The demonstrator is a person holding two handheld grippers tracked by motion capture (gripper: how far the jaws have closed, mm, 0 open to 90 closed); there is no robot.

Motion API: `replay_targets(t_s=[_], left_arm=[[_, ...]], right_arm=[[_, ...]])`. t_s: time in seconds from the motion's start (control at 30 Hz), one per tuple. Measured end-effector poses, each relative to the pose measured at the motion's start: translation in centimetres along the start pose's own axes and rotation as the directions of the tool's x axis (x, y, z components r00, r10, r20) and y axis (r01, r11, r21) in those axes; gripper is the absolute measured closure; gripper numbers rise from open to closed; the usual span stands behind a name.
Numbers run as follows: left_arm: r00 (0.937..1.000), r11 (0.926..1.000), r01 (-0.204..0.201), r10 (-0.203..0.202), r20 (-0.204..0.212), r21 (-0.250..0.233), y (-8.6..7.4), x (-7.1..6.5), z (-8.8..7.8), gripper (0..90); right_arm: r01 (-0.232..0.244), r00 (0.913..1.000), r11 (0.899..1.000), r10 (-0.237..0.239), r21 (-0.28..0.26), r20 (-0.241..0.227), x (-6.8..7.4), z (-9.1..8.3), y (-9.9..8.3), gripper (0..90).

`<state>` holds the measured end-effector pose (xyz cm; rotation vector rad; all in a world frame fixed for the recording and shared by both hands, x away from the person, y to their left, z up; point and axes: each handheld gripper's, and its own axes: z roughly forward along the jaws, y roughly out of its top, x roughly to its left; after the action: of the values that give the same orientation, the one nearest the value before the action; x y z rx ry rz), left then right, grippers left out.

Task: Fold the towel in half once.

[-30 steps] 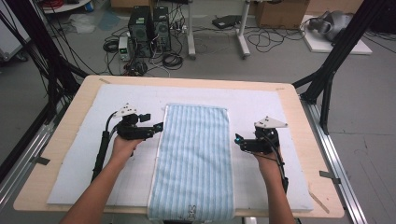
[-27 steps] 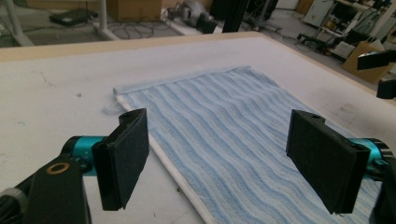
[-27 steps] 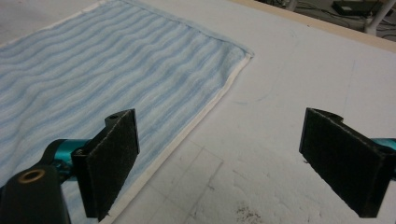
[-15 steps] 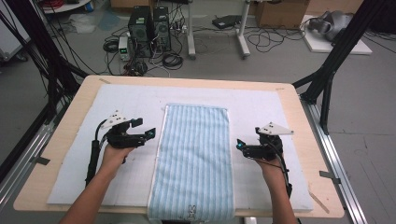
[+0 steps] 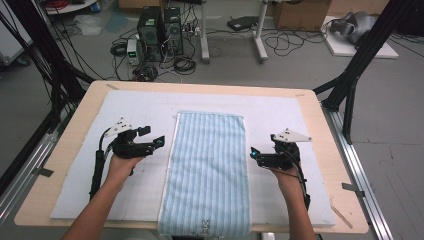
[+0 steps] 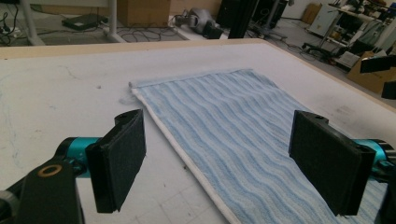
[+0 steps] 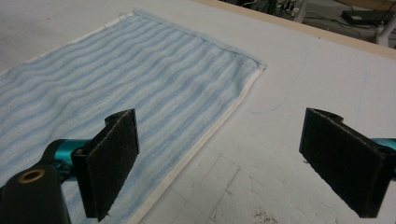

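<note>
A light blue striped towel (image 5: 207, 170) lies flat down the middle of the white mat (image 5: 280, 115), its near end hanging over the table's front edge. My left gripper (image 5: 152, 136) hovers just left of the towel's left edge, jaws wide apart and holding nothing. In the left gripper view the towel (image 6: 243, 121) runs between and beyond the open gripper (image 6: 224, 158). My right gripper (image 5: 254, 154) sits just right of the towel's right edge, also open. In the right gripper view the towel's white hem (image 7: 201, 140) passes between the spread jaws of the gripper (image 7: 219, 158).
The mat covers most of a wooden table (image 5: 200, 86). Black frame legs (image 5: 350, 90) stand at the table's far corners. Computers and cables (image 5: 160, 35) sit on the floor beyond the far edge.
My left gripper has drawn back to the left, off the towel's left edge. My right gripper has shifted only slightly toward me. The towel has stayed flat.
</note>
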<state>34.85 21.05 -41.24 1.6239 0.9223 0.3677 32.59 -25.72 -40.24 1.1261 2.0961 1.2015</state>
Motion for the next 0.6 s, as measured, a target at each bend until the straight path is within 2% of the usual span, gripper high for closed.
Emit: replay_targets(t_s=[0.1, 0.2, 0.33, 0.6], left_arm=[[1.0000, 1.0000, 0.006, -0.006, -0.007, 0.000, 0.1, 0.1, 0.1, 19.3], [0.9996, 0.9996, 0.012, -0.011, -0.026, 0.027, 0.3, 0.3, 0.5, 20.0], [0.9992, 0.9992, 0.028, -0.027, -0.029, 0.030, 0.9, 0.6, 1.1, 20.0], [0.9978, 0.9960, 0.042, -0.038, -0.055, 0.078, 2.0, 0.8, 3.7, 21.8]], right_arm=[[0.002, 1.0000, 1.000, -0.002, 0.006, -0.001, 0.0, 0.2, 0.0, 11.2], [-0.009, 1.0000, 1.000, 0.009, 0.007, -0.002, -0.1, 0.4, 0.1, 11.2], [-0.014, 0.9999, 1.000, 0.014, 0.005, -0.003, -0.2, 0.6, 0.3, 11.2], [-0.024, 0.9997, 0.999, 0.024, 0.025, -0.006, -0.3, 1.0, 0.5, 11.3]])
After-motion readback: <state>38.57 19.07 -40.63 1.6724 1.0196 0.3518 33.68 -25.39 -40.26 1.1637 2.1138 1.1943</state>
